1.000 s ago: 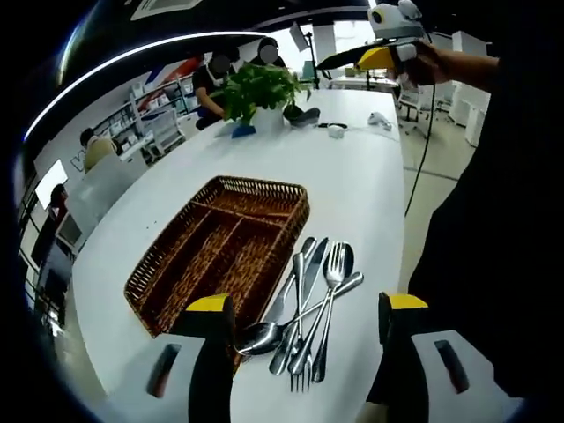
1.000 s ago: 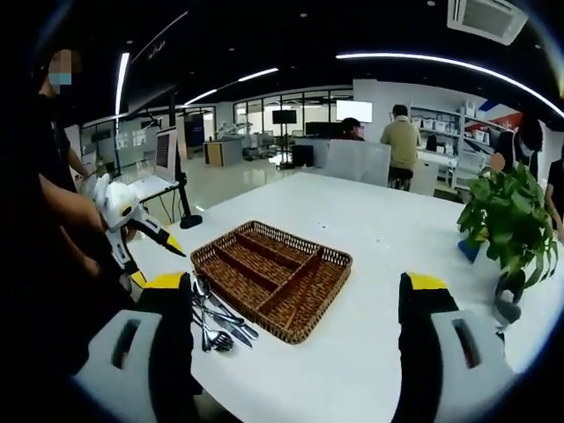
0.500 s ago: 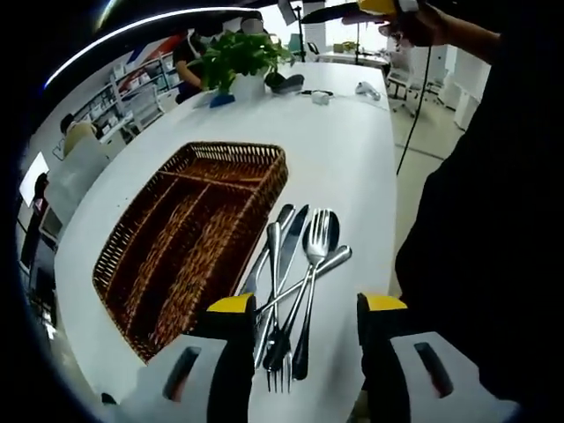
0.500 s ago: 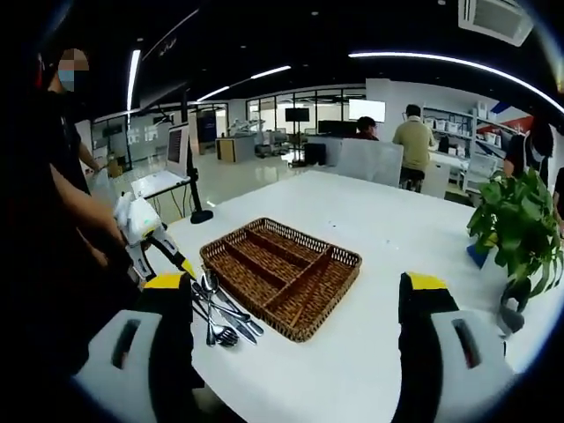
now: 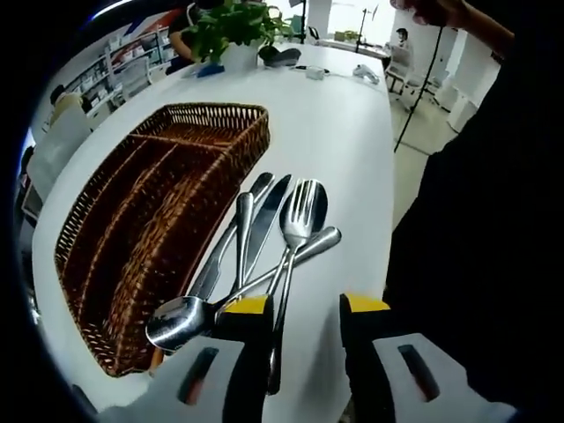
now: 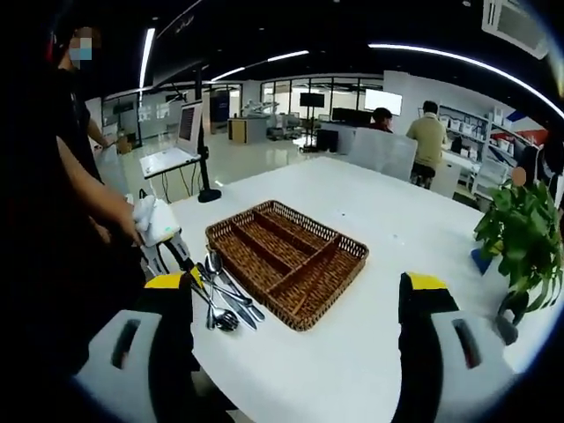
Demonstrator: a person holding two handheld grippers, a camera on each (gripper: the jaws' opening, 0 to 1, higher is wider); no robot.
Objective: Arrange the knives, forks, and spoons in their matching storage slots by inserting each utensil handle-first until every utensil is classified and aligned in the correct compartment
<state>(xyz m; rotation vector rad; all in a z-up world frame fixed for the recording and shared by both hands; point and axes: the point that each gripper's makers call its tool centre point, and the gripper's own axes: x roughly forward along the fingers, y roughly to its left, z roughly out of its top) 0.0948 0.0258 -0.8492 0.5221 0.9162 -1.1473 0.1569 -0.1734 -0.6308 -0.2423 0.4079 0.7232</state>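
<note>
Change: the left gripper (image 5: 300, 308) has been brought down and forward over the last second; the heap of steel cutlery, earlier well ahead of its jaws, is now reached by the yellow tips. The right gripper (image 6: 295, 295) has stayed raised and back from the work.
Meaning: a first pick is judged about to begin; no utensil is yet slotted.
Table: large white oval tabletop (image 5: 339, 150), ahead of both grippers.
Tray: brown woven wicker cutlery tray with long dividers (image 5: 150, 211), ahead and left of the left jaws; its compartments look empty.
Cutlery: pile of polished steel knives, forks and spoons (image 5: 264, 247), just right of the tray, overlapping and crossed, handles mostly toward the left gripper.
Spoon: bowl (image 5: 181, 319) just left of the left jaw.
Fork: tines (image 5: 298, 207) ahead, handle running between the jaws.
Left gripper state: jaws parted, closed on nothing.
Right gripper state: jaws spread wide, empty; tray (image 6: 291, 256) ahead, cutlery (image 6: 220, 295) to its left.
</note>
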